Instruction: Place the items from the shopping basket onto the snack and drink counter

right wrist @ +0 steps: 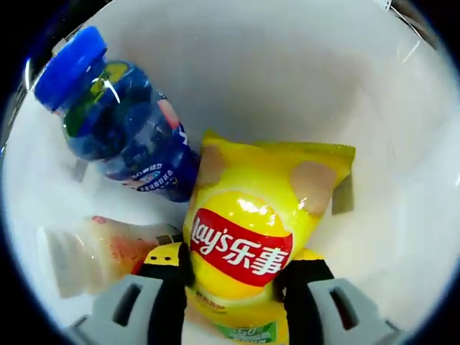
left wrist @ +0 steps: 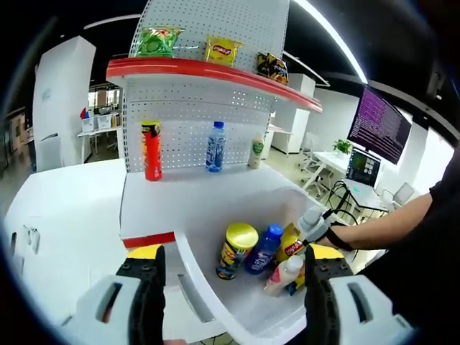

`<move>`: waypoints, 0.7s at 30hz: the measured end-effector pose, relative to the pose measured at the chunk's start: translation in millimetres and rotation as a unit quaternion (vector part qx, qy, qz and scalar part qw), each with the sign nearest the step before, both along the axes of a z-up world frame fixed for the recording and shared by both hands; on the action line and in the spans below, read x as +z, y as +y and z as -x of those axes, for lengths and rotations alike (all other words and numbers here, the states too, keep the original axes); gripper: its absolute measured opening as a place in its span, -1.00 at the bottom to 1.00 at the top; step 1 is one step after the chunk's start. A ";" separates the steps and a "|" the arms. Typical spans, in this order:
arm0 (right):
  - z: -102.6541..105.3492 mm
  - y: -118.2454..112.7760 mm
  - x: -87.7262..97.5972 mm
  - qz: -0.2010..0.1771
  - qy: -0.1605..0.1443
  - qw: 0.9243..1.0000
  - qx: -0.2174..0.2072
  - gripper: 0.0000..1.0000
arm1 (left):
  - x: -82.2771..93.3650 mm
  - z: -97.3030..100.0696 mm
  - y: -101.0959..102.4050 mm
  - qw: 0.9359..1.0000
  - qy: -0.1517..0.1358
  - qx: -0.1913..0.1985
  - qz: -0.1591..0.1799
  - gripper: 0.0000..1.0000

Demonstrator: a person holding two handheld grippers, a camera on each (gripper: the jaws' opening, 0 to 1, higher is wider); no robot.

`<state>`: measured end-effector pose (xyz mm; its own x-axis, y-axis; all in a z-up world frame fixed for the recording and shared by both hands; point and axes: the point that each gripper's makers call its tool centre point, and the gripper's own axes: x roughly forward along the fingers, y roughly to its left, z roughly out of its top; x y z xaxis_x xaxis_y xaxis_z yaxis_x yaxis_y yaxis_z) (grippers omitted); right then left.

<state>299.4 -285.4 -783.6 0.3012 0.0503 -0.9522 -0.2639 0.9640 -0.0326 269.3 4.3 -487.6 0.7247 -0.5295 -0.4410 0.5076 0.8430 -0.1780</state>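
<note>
A white shopping basket (left wrist: 188, 267) stands in front of the counter shelf (left wrist: 194, 205). It holds a yellow-lidded can (left wrist: 236, 248), a blue drink bottle (left wrist: 262, 249), a yellow Lay's chip bag (left wrist: 290, 244) and a pale pink bottle (left wrist: 284, 274). My left gripper (left wrist: 233, 291) hovers open over the basket's near rim, gripping nothing. My right gripper (left wrist: 310, 223) reaches down into the basket from the right. In the right gripper view, my right gripper (right wrist: 236, 287) is shut on the lower part of the Lay's bag (right wrist: 244, 215). The blue bottle (right wrist: 122, 122) and the pink bottle (right wrist: 97, 251) lie beside the bag.
On the lower shelf stand a red chip tube (left wrist: 151, 149), a water bottle (left wrist: 215, 146) and a green-and-white bottle (left wrist: 256, 151). The red-edged top shelf carries three chip bags (left wrist: 222, 50). A person's arm (left wrist: 388, 226) comes in from the right. Desks and a monitor (left wrist: 379, 122) lie behind.
</note>
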 end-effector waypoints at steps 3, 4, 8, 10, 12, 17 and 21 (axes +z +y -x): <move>-2.6 -1.8 -3.6 0.000 0.005 1.000 0.000 0.10 | -0.2 -0.3 0.8 1.000 0.000 0.001 0.000 0.57; -2.9 -2.4 -5.0 0.000 0.007 1.000 -0.001 0.11 | -0.1 -0.5 1.1 1.000 0.000 0.002 0.000 0.57; -2.4 -1.5 -7.4 0.002 0.010 1.000 -0.002 0.12 | 0.2 -1.0 2.3 1.000 0.001 0.005 0.000 0.57; -1.9 -1.3 -6.8 0.003 0.009 1.000 -0.001 0.11 | -0.2 -1.0 3.0 1.000 0.001 0.007 0.001 0.57; -1.8 -1.3 -6.0 0.005 0.010 1.000 0.003 0.06 | -1.3 -1.1 3.3 1.000 0.003 0.007 0.000 0.57; -2.6 -4.0 -3.2 0.006 0.010 1.000 0.011 -0.06 | 1.7 -2.9 1.1 1.000 0.001 0.007 -0.001 0.57; -2.6 -3.9 -0.6 0.007 0.006 1.000 0.020 -0.14 | 4.6 -4.6 -2.5 1.000 -0.003 0.005 -0.001 0.57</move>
<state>302.0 -289.2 -784.2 0.2869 0.0489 -0.9567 -0.3032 0.9520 -0.0422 273.9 1.8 -483.0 0.7324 -0.5211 -0.4382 0.4997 0.8486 -0.1738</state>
